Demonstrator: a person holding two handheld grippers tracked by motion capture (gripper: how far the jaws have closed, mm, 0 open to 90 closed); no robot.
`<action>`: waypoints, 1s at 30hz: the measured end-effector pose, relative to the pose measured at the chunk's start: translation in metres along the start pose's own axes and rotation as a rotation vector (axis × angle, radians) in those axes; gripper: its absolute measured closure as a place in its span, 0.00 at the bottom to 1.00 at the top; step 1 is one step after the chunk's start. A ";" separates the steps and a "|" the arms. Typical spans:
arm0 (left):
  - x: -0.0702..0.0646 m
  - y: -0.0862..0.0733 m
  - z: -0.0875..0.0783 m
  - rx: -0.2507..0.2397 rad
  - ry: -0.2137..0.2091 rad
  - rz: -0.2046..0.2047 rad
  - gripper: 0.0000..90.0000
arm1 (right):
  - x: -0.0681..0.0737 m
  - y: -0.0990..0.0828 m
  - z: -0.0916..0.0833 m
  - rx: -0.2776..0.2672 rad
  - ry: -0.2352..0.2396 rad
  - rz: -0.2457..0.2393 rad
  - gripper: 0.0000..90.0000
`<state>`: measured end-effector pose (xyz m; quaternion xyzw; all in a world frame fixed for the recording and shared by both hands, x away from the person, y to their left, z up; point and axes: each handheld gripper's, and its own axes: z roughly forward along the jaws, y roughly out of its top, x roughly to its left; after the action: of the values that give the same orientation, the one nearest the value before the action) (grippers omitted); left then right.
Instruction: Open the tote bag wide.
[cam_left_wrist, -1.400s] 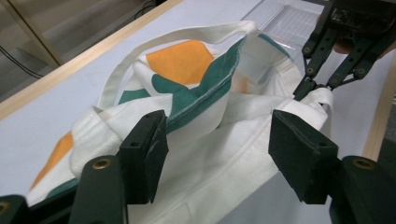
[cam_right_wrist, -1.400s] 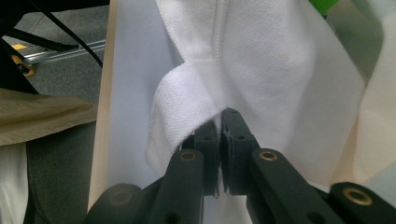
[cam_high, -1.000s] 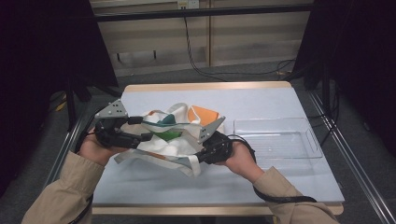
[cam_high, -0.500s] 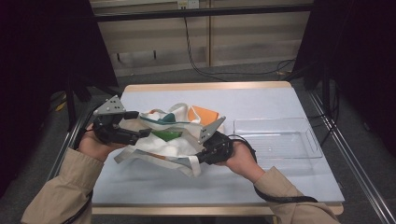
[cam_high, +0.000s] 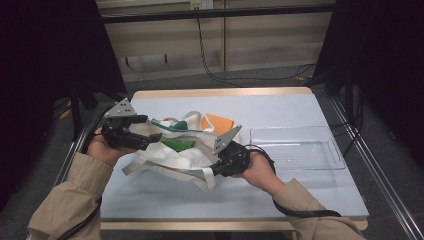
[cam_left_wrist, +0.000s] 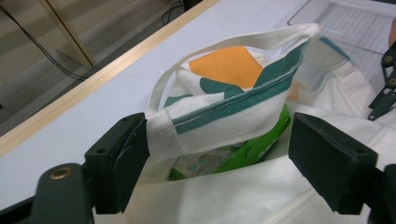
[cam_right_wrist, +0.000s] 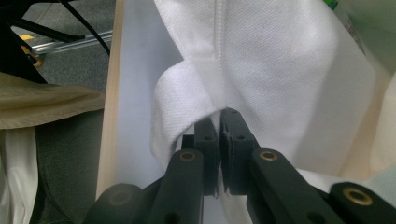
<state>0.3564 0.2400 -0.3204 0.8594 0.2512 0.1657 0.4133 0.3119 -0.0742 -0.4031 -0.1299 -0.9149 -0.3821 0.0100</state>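
Light blue table (cam_high: 320, 107), work centred on its left half; a clear plastic tray (cam_high: 297, 148) sits empty to the right of the bag, apart from it. The white tote bag (cam_high: 176, 159) with green and orange print lies slumped on the table between the two hands, mouth turned toward the left hand. A green packet (cam_left_wrist: 243, 151) is already inside, visible through the opening in the left gripper view, so the loading looks at least partly done; what remains, as I judge it, is settling the bag or closing up its mouth, and the tray offers nothing more to pack. Right gripper (cam_right_wrist: 219, 122): jaws clamped tight on a fold of the bag's white cloth at the near edge, anchoring it. Left gripper (cam_left_wrist: 219, 154): jaws have just been opening and now stand wide. The green-banded rim (cam_left_wrist: 233, 109) of the bag and the base of its handle strap (cam_left_wrist: 219, 44) lie between them, the cloth resting against the left-hand pad, clear of the other, so it is released rather than gripped.
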 end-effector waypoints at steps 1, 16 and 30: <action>0.001 0.000 0.001 0.006 -0.004 0.003 0.24 | 0.000 0.000 0.000 0.000 0.000 0.005 0.96; 0.011 -0.007 0.013 0.021 -0.016 -0.015 0.22 | -0.001 0.000 -0.003 -0.011 -0.010 0.008 0.96; 0.014 -0.004 0.005 -0.013 0.024 -0.024 0.15 | -0.001 0.000 -0.002 -0.012 -0.006 0.004 0.96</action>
<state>0.3694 0.2471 -0.3257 0.8516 0.2651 0.1728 0.4179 0.3130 -0.0761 -0.4016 -0.1331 -0.9124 -0.3870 0.0073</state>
